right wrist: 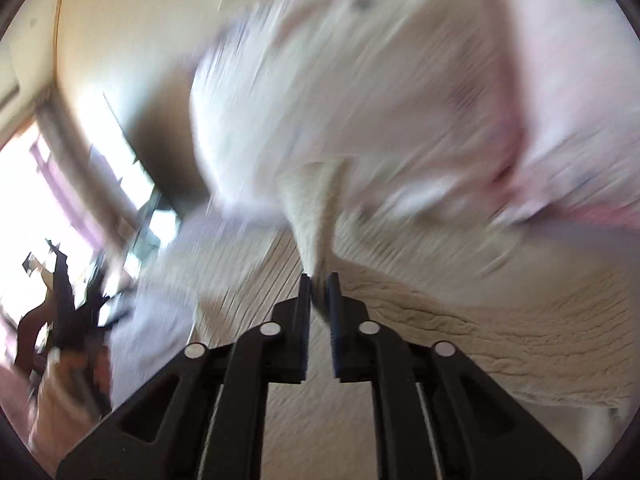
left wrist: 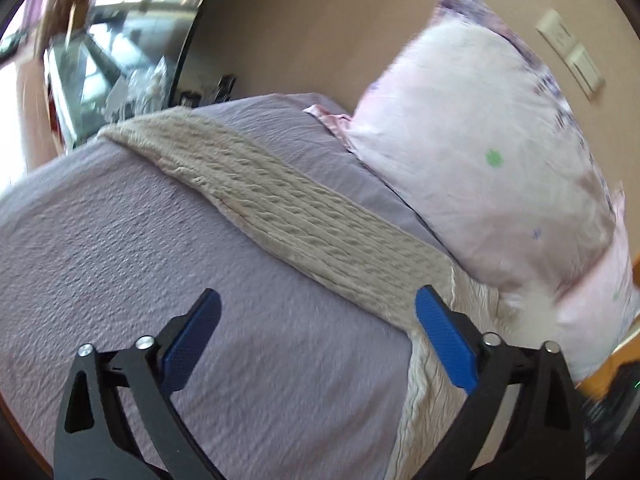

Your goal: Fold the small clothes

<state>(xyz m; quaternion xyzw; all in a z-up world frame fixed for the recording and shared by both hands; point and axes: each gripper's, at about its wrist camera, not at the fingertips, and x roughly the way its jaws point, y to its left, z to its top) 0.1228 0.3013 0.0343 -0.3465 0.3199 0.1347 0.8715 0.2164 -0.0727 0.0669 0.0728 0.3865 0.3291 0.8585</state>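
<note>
That beige knit (left wrist: 280, 208) looks soft and floppy, so the right gripper (right wrist: 319, 280) pinches a bunched edge while the left gripper (left wrist: 318, 312) gapes wide and empty, best grabbing a far corner.

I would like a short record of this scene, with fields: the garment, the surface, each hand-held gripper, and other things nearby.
garment: beige ribbed knit garment, lying in a long strip
surface: lilac bedspread
left hand-held gripper: open, holds nothing, above the bedspread beside the garment
right hand-held gripper: shut on a pinched fold of the garment
nearby: pink pillow beside the garment; wall switches
image quality: right wrist view blurred
</note>
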